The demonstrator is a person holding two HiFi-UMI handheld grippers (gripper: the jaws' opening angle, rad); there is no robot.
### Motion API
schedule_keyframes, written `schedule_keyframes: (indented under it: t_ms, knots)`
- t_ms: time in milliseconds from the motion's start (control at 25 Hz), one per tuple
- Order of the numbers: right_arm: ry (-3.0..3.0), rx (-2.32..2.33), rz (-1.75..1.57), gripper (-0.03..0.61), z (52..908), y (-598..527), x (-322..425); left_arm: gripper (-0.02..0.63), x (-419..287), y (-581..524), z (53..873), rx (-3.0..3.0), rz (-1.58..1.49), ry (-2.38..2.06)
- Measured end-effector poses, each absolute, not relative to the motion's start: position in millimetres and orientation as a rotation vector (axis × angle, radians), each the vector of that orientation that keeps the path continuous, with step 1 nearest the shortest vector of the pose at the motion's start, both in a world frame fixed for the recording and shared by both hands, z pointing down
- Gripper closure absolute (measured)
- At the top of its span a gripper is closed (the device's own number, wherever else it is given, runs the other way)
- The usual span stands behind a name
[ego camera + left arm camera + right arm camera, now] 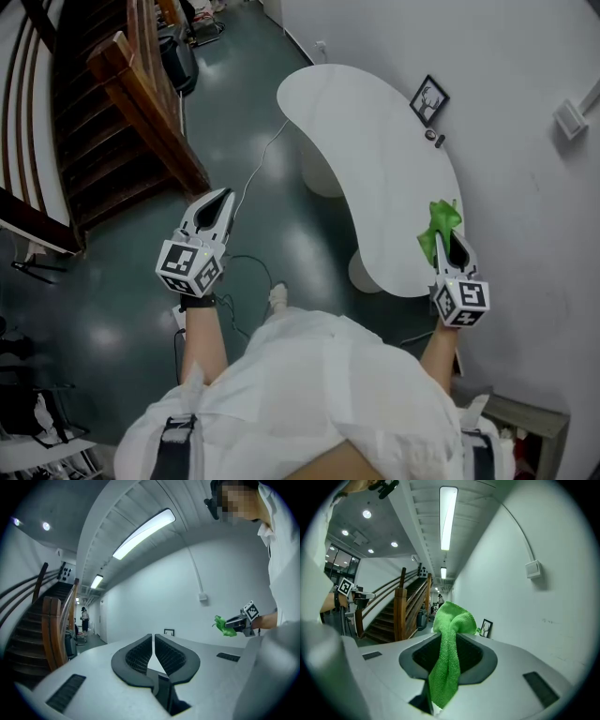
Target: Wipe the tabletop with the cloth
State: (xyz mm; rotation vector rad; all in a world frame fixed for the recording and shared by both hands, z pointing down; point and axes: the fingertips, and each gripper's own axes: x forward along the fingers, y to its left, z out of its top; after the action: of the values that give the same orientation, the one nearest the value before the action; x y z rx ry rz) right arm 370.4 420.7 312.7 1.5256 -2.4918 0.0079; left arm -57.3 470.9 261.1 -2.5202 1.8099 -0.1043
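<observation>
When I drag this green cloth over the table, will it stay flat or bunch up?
Probably bunches: the cloth hangs limp and folded from the right gripper, so it looks soft and floppy. Likely light, as one pinch holds it up. The tabletop looks smooth, so it should slide easily.

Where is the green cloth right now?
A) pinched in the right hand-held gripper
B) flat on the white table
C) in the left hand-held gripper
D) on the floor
A: the green cloth hangs clamped between the jaws of the right hand-held gripper.
</observation>
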Motion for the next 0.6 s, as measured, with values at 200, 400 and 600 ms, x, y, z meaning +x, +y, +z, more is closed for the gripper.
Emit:
schedule_keyframes:
  t_ms: [200, 400, 600]
  knots:
    - [-2.551, 1.462, 0.038, 0.492, 315.2, 422.9, 363.6, 0.586, -57.8, 471.3, 262.6, -2.518, -0.112, 1.825]
    - [-2.564, 1.399, 0.032, 0.491, 325.3, 408.6, 349.5, 0.586, -59.5, 466.0, 269.2, -2.526, -0.14, 1.834]
    - [-2.58, 1.335, 0.069, 0.491, 334.6, 384.2, 318.4, 0.586, -85.4, 452.9, 285.3, -2.54, -0.159, 1.9]
